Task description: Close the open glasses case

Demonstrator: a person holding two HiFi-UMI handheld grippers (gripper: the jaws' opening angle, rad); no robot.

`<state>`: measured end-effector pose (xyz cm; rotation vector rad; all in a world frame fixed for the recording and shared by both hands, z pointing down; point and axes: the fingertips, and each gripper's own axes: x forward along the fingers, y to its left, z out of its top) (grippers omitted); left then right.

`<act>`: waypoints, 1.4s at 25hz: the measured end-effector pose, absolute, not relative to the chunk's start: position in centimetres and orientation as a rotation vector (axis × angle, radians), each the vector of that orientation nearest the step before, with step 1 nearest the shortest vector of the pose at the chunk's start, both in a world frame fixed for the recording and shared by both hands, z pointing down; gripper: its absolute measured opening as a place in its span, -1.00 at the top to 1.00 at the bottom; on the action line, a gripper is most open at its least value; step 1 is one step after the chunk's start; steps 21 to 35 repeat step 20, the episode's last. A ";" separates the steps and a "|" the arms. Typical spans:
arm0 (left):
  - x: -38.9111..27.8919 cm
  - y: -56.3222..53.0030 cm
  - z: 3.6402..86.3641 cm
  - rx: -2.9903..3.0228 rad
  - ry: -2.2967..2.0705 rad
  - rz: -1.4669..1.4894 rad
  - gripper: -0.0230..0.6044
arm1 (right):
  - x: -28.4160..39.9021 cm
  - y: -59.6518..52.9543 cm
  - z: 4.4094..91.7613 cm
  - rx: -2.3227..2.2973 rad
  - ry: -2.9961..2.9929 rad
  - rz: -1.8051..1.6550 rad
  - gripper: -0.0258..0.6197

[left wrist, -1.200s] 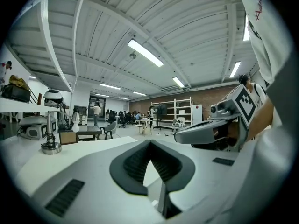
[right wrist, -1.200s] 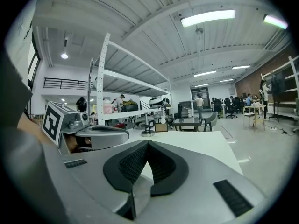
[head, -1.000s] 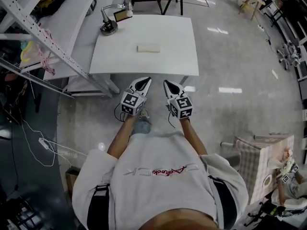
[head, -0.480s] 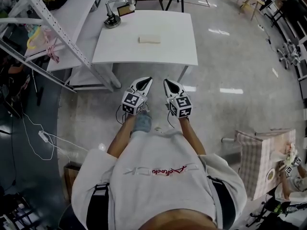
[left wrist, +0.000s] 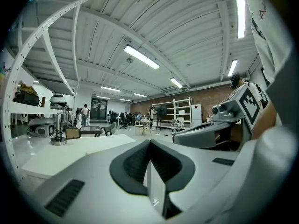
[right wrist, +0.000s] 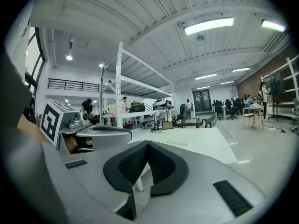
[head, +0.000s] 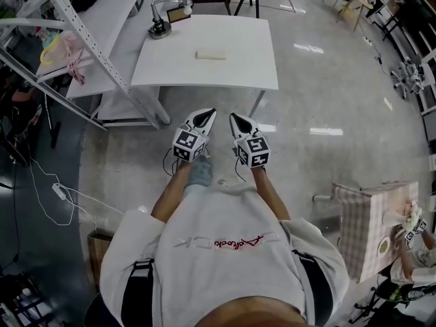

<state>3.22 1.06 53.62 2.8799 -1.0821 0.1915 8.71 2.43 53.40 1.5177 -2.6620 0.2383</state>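
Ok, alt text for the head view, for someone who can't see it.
A person in a white shirt, seen from above, holds the left gripper and right gripper side by side, jaws shut, short of a white table. A pale glasses case lies on it, a desk lamp at its far corner.

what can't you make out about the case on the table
- Pale case: head view, too small to tell open or shut.
- Right gripper view: same case a far flat sliver, lid unreadable.
- Brown box by lamp: head view, too small to identify.
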 end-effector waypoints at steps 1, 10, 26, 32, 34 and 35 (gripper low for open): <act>3.2 1.1 53.5 2.883 -1.084 0.188 0.86 | 8.7 2.4 53.3 1.517 -2.664 0.236 0.92; 2.8 1.8 53.9 2.867 -1.091 0.189 0.86 | 8.1 2.6 53.1 1.499 -2.673 0.230 0.92; 2.6 1.5 54.0 2.869 -1.090 0.196 0.86 | 7.9 2.6 53.4 1.497 -2.665 0.235 0.92; 2.6 1.5 54.0 2.869 -1.090 0.196 0.86 | 7.9 2.6 53.4 1.497 -2.665 0.235 0.92; 2.6 1.5 54.0 2.869 -1.090 0.196 0.86 | 7.9 2.6 53.4 1.497 -2.665 0.235 0.92; 2.6 1.5 54.0 2.869 -1.090 0.196 0.86 | 7.9 2.6 53.4 1.497 -2.665 0.235 0.92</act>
